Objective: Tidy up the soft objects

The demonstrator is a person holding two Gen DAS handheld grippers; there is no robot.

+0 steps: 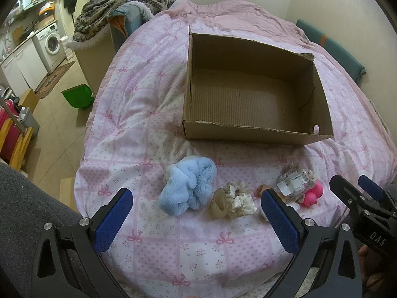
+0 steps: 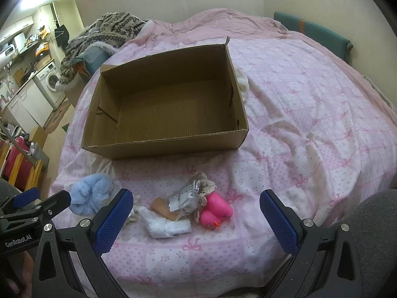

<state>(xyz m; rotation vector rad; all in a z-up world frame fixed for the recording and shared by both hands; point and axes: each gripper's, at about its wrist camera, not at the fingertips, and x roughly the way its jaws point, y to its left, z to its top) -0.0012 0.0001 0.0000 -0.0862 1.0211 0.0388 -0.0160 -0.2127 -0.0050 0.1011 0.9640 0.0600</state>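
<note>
Clutter of soft things lies in a loose row on the bed [image 1: 139, 114], just in front of the empty cardboard box [image 1: 250, 92]: a blue plush toy [image 1: 188, 186], beige scrunchies [image 1: 232, 202] touching it, then a crinkly packet [image 2: 188, 196], a white bundle [image 2: 168, 226] and a pink rubber duck [image 2: 217, 212] bunched together. None is in the box yet.

The left hand-held gripper [image 1: 197, 219] hovers above the plush and scrunchies with its jaws spread wide and nothing between them. The right hand-held gripper [image 2: 196, 219] is likewise released and empty, over the packet pile.

The likely trouble is the crowding: a closing jaw could pinch two items at once, or snag the quilt beneath them. The packet looks slippery and may slide out. The two tools are also near each other and could collide if both reach inward.
</note>
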